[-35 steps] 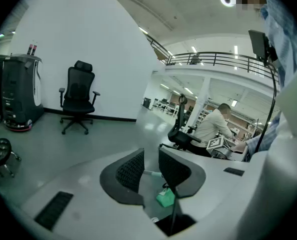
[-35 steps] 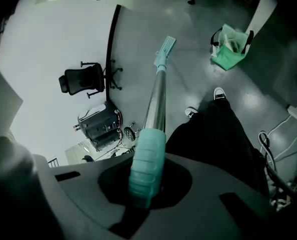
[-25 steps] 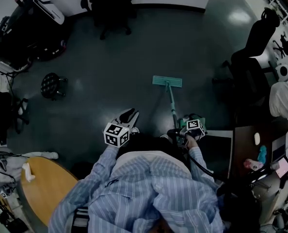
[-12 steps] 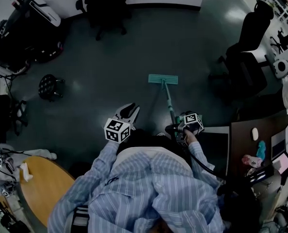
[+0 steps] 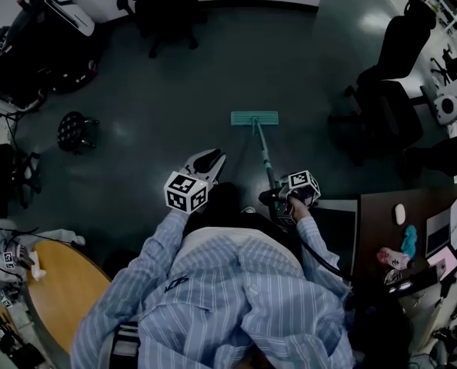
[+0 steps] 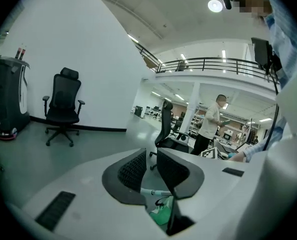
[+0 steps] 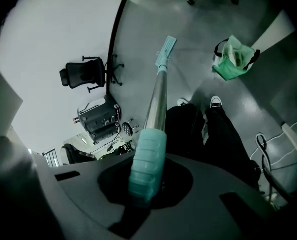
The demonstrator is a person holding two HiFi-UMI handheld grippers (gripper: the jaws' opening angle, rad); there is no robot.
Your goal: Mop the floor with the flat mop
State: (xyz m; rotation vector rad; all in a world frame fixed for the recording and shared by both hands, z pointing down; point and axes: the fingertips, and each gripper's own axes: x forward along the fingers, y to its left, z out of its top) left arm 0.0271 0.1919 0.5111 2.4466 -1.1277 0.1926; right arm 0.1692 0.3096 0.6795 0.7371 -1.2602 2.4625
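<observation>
Since the flat mop sits pad-down on the dark floor out ahead of the person's feet in the head view, with its pole slanting back to the right gripper, I read this as a one-handed stroke, the pad set well forward so there is bare floor to work across. The left gripper hangs left of the pole and apart from it, carrying nothing of the mop, and two dark chairs stand to the right of the pad, near enough that I would mind them. From the left gripper view, its jaws stand a narrow gap apart with nothing between them, aimed level across the room at a black office chair by the white wall; low behind the gap I see a sliver of pale pole and something green that I cannot name from there. From the right gripper view, the jaws are clamped on the ribbed teal grip at the top end of the handle, and the metal pole runs away to the pad lying flat; I judge the end hold is chosen for reach and a low pole angle. A green bag lies on the floor near the shoes, well apart from the pad
</observation>
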